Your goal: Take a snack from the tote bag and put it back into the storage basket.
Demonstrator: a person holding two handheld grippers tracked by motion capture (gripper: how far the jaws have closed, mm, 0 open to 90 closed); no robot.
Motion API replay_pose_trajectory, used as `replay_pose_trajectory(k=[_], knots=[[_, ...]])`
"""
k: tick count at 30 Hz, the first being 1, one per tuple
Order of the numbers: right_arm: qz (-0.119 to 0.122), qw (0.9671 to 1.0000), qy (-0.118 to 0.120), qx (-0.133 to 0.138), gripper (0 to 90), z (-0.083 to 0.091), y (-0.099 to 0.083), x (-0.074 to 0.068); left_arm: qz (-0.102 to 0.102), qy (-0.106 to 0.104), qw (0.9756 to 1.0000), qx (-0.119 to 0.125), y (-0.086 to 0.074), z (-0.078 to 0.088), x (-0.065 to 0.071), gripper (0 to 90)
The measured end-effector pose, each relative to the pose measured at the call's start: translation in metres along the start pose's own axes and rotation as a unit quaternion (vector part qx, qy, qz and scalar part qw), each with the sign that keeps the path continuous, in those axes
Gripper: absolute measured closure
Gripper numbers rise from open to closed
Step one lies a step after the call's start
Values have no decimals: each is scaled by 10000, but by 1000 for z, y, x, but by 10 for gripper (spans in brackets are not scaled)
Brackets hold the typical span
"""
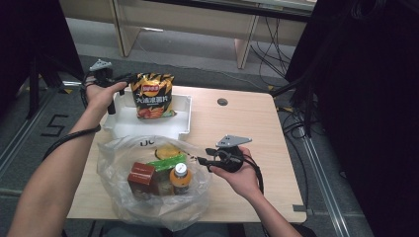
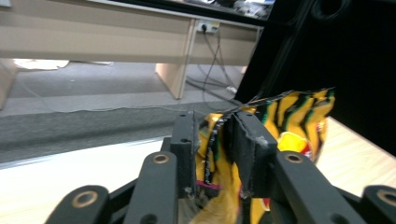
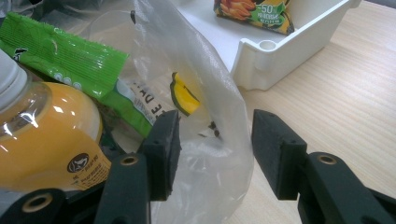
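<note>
Over the white tray (image 1: pixel 182 129) at the far left of the tabletop (image 1: pixel 247 128), the left claw (image 2: pixel 215 140) stands slightly open around the top edge of the upright chip bag (image 1: pixel 153 95). Nearer, the right claw (image 3: pixel 212 149) is half open astride the clear plastic bag (image 1: pixel 114 153), whose film lies between its jaws, not pinched.

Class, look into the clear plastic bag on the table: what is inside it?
Inside the plastic bag: an orange juice bottle, a green packet, a red-brown carton and something yellow. Anything beneath them is covered.

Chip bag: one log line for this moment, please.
chip bag: upright in white tray | left gripper: fingers astride bag top | right gripper: at plastic bag
</note>
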State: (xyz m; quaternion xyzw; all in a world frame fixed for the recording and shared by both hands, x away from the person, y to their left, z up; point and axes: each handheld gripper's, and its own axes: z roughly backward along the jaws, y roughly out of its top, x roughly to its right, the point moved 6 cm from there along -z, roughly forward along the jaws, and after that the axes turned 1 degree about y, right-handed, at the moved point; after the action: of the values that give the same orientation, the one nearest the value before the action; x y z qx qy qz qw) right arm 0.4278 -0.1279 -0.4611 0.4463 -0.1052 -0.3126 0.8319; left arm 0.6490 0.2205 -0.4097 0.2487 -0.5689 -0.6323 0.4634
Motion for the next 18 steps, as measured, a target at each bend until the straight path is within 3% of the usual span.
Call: replay_pose_trajectory(k=[9, 18], knots=[[7, 10000, -3, -4, 527, 1, 0, 0, -472, 371, 9981, -118, 3, -2, -8, 624], [-56, 10000, 31, -60, 526, 2, -1, 0, -522, 631, 9960, -345, 2, -9, -9, 597]])
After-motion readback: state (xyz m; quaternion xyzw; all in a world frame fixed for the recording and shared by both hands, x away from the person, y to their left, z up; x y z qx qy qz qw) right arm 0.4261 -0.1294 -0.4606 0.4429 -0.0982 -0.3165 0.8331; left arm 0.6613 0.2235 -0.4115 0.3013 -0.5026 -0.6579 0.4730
